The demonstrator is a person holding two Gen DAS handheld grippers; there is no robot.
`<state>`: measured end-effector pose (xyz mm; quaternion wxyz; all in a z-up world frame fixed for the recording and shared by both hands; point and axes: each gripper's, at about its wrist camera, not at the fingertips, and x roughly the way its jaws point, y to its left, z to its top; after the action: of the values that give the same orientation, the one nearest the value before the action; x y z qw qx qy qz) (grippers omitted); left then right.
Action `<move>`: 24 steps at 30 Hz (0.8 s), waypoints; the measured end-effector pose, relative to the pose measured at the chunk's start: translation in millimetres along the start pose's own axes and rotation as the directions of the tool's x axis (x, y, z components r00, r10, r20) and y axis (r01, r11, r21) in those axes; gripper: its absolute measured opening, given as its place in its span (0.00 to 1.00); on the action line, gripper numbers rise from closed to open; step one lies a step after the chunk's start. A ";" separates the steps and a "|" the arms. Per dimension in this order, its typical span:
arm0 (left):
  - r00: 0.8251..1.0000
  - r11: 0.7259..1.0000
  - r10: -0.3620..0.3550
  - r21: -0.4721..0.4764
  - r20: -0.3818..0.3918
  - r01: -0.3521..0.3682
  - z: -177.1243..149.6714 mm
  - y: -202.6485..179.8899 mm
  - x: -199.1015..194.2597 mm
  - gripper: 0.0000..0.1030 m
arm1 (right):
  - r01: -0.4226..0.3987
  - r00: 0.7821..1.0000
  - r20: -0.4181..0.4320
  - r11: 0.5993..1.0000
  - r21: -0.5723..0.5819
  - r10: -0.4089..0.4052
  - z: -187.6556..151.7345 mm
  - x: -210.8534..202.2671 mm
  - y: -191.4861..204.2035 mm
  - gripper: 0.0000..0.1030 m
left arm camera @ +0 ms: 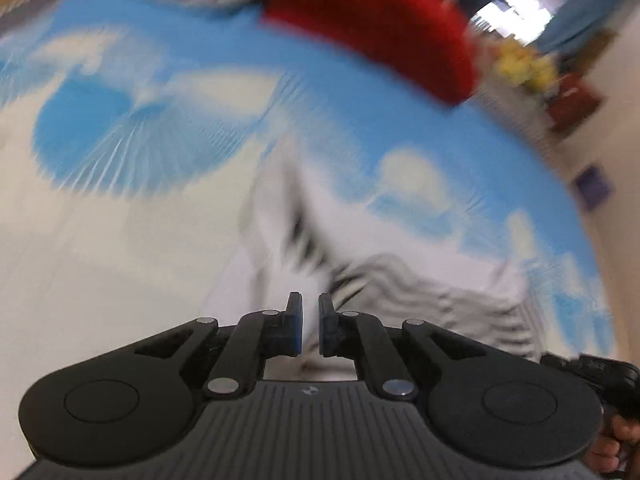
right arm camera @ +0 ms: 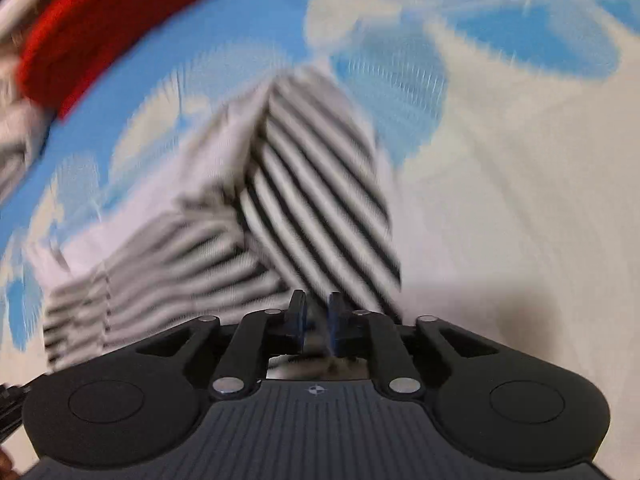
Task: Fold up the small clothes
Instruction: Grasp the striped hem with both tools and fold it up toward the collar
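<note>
A black-and-white striped garment [right arm camera: 304,200] lies partly folded on a blue-and-white cloud-print cloth [right arm camera: 500,200]. My right gripper [right arm camera: 317,320] is shut on the striped garment's near edge, with fabric between the pads. In the left wrist view the same garment [left arm camera: 420,292] runs to the right. My left gripper [left arm camera: 310,328] is nearly shut on a pale fold of it [left arm camera: 280,240]. Both views are motion-blurred.
A red folded cloth [left arm camera: 372,24] lies at the far edge of the cloud-print cloth [left arm camera: 120,240]; it also shows in the right wrist view [right arm camera: 104,28]. Another striped item [right arm camera: 16,148] sits at far left. Yellow objects [left arm camera: 524,68] and shelves stand beyond.
</note>
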<state>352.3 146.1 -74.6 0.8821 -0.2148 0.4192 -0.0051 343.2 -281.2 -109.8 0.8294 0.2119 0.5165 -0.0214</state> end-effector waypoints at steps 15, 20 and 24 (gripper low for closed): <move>0.956 0.999 0.015 0.044 -0.292 -0.002 -45.8 16.7 43.8 0.07 | -0.109 0.994 -0.024 0.979 -0.170 0.107 -24.7 10.0 11.7 0.21; 0.986 0.999 -0.033 0.029 -0.162 0.038 -36.1 22.1 -51.1 0.08 | -0.119 0.991 0.052 0.989 -0.082 0.123 -18.5 -63.4 -10.4 0.20; 0.996 0.998 -0.031 0.053 -0.088 0.036 -54.4 16.0 -134.1 0.18 | -0.142 0.968 0.190 0.982 -0.125 0.165 -34.1 -162.1 -27.3 0.26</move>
<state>222.3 165.7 -12.1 0.8683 -0.1974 0.4533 -0.0405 231.8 -323.0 8.6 0.8865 0.2020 0.4132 0.0504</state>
